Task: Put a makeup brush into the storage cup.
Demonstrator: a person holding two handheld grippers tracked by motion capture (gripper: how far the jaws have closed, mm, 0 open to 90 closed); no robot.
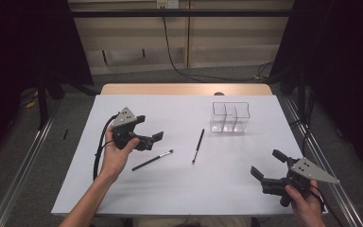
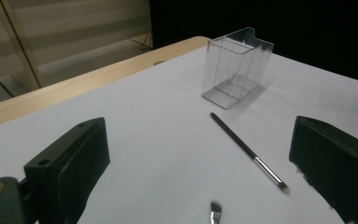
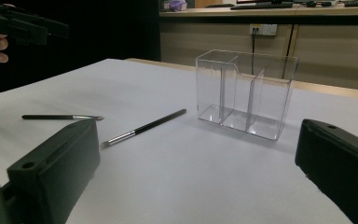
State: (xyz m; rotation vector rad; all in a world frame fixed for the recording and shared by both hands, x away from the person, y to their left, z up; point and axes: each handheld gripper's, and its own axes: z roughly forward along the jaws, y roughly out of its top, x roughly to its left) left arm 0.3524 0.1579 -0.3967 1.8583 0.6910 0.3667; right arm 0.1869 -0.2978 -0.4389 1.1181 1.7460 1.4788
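Note:
Two thin black makeup brushes lie on the white table (image 1: 179,189). One brush (image 1: 152,160) (image 3: 60,117) lies at a slant just below my left gripper (image 1: 150,127). The other brush (image 1: 198,146) (image 2: 249,151) (image 3: 142,127) lies near the middle, its tip toward me. A clear plastic organizer (image 1: 230,117) (image 2: 235,70) (image 3: 244,93) with three compartments stands upright and empty at the back right. A hand holds my left gripper above the table's left side, open and empty. My right gripper (image 1: 267,163) hovers over the front right corner, open and empty, facing the organizer.
Beyond the white surface runs a wooden table edge (image 1: 184,89). Metal rails (image 1: 328,170) flank the table on both sides. A black cable (image 1: 177,61) hangs down the back wall. The left gripper's cable (image 1: 96,153) loops beside the forearm.

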